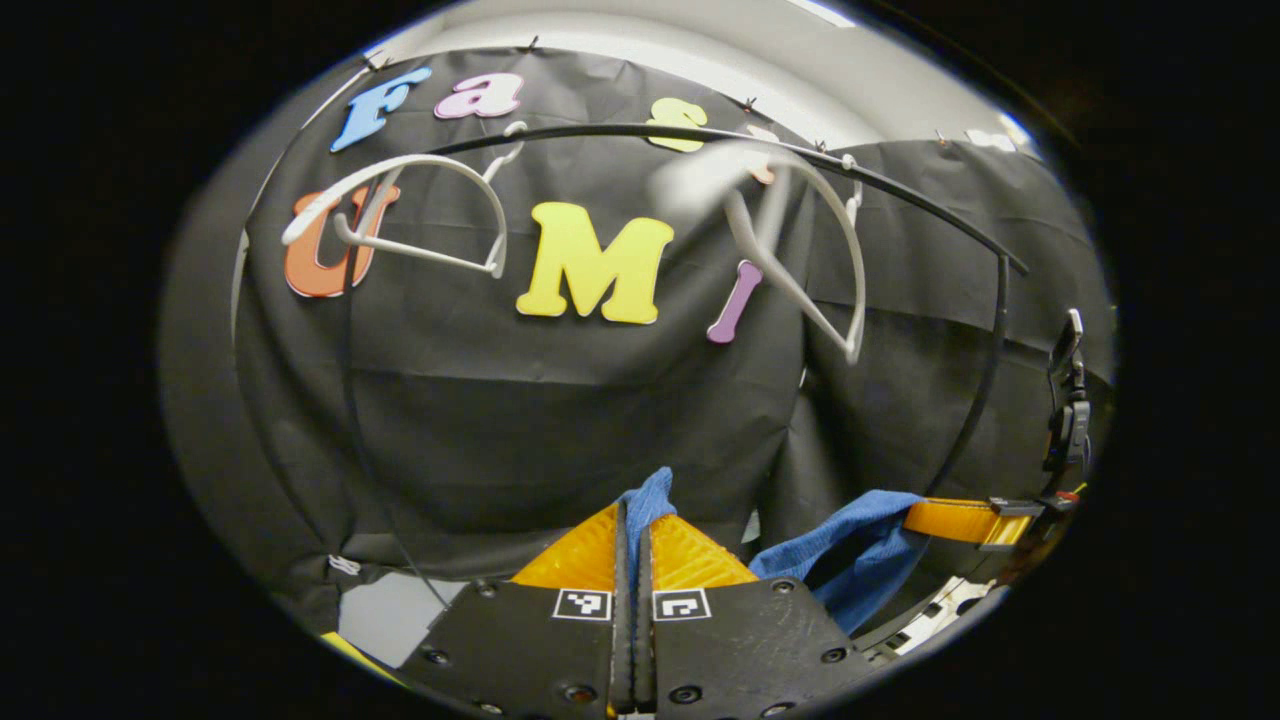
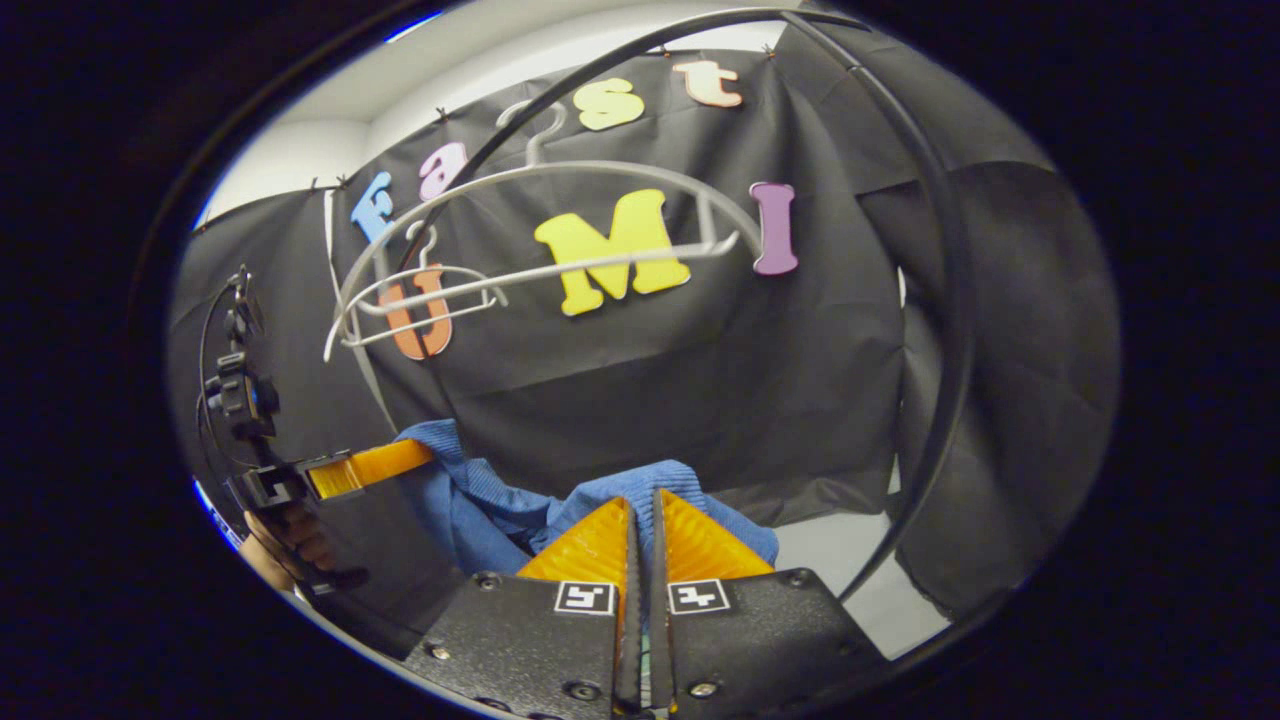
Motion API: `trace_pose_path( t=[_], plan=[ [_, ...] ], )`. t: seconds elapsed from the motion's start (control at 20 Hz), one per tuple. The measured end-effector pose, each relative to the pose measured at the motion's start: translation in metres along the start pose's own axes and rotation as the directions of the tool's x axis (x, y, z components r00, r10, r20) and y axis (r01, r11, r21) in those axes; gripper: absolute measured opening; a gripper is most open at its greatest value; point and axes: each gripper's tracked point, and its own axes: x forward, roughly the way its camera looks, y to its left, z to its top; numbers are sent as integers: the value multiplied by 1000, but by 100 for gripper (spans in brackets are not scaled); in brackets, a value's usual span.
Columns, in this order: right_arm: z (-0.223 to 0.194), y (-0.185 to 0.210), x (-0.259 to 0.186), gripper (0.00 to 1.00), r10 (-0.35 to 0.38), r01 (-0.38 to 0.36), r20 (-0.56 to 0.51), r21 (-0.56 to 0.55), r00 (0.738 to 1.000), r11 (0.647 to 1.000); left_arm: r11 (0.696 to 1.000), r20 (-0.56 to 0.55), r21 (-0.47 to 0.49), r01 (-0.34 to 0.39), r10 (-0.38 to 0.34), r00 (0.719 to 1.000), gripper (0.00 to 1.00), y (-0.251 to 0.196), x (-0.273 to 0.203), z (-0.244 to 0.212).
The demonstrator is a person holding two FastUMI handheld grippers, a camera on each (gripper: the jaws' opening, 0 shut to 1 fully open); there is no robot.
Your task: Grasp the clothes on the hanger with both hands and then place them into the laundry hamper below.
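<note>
Now we hold the blue garment off its hangers, slung between both claws — left gripper and right gripper each pinched tight on a fold. We should lower together, keeping tension even — the hamper sits somewhere below.

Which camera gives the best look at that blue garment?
The right gripper view: the blue garment stretches between both tools. The left gripper view shows two separate pieces, at its own tool and at the other.

Blue garment, plain (faintly ribbed weave). White plastic hangers, bare. Black curved rail. Black cloth wall, creased. Pale floor.
</note>
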Motion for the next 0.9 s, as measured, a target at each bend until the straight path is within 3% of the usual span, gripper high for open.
trace_pose_path(
  t=[0.1,0.4,0.65,0.7,0.75,0.9],
  plan=[
    [-15,24,7,6,50,-50,-7,-21,999,999,999,-1,14,-38,38,999,1,5,3,-1],
    [-41,82,51,7,148,-148,-15,18,989,989,995,-31,-33,-91,89,995,2,22,9,-16],
    [-52,95,90,6,147,-146,28,-31,989,989,994,-34,-11,-111,110,993,2,35,27,-24],
    [-54,94,99,6,142,-142,29,-24,989,990,993,-38,-8,-119,119,992,7,42,31,-27],
    [-58,94,107,6,136,-136,25,-15,990,991,992,-47,-4,-130,130,990,2,48,36,-28],
    [-76,98,140,8,150,-150,-48,-2,988,989,988,-121,13,-151,151,981,2,67,52,-50]
  ],
)
